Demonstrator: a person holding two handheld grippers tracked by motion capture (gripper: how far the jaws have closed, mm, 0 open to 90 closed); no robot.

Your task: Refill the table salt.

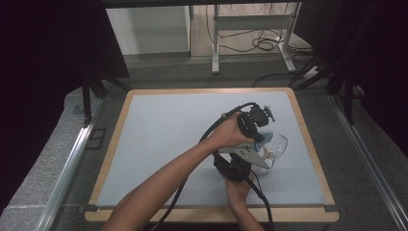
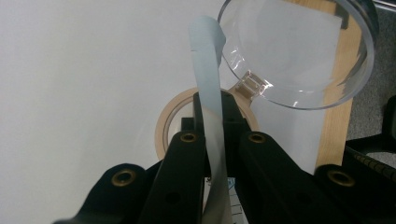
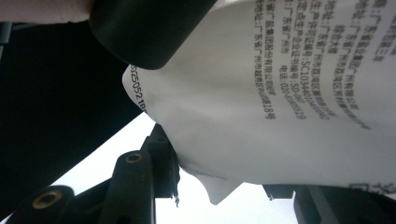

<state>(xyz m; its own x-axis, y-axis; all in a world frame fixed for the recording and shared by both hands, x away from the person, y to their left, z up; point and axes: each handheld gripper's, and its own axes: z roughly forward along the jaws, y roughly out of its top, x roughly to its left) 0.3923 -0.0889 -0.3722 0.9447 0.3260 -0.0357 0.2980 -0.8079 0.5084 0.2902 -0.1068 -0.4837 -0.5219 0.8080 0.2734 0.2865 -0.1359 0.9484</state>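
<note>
Currently, left gripper [image 2: 212, 140] is clamped on blue tape strip [image 2: 208, 93], just beside clear cup [image 2: 299, 51]. Right gripper [image 3: 219, 186] is clamped on white printed bag [image 3: 280, 102] above surface [image 1: 159, 139].

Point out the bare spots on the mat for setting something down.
Free: the whole left half of the grey mat, up to its wooden edge, and the far strip. Crowded: right of centre, where both tongs work beside the clear bowl.

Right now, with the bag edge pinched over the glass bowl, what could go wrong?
1. The left gripper pinches only a thin strip of the bag; it may slip or tear.
2. The strip touches the glass bowl rim, so a tug may tip it.
3. The right gripper grips the bag's corner; contents may miss.
</note>
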